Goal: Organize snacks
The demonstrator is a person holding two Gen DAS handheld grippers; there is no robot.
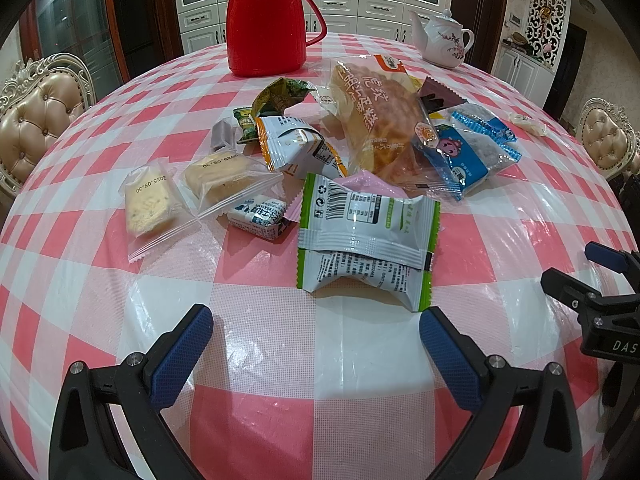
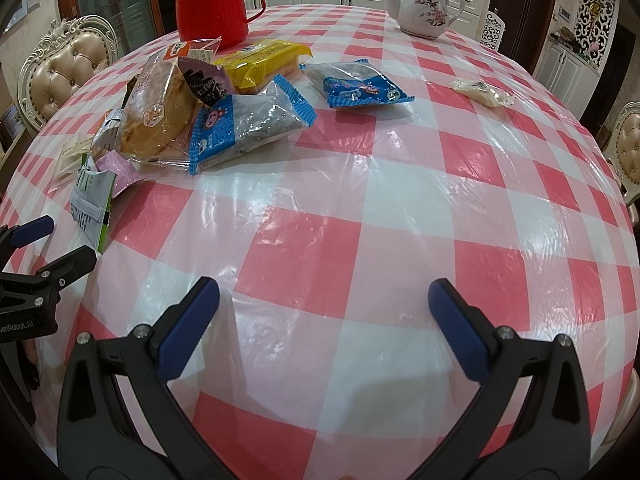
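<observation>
Nearest us, both tools hover over the pink-and-white checked tablecloth (image 2: pixel 360 208): our left gripper (image 1: pixel 316 334) has its blue pads spread wide with nothing between them, and our right gripper (image 2: pixel 324 306) is likewise spread and empty. Just ahead of the left pads lies a grey-and-green packet (image 1: pixel 366 240), its near edge almost between the fingertips. Behind it we see the snack pile (image 1: pixel 340 144), packets overlapping, with a large cake bag (image 1: pixel 376 116) on top. Two clear-wrapped biscuits (image 1: pixel 152 204) lie at its left edge. Before the right gripper the cloth is bare; a blue wrapper (image 2: pixel 360 90) and a small pale candy (image 2: pixel 482 92) lie apart. A red thermos (image 1: pixel 266 20) and white teapot (image 2: pixel 424 8) stand near the far edge.
</observation>
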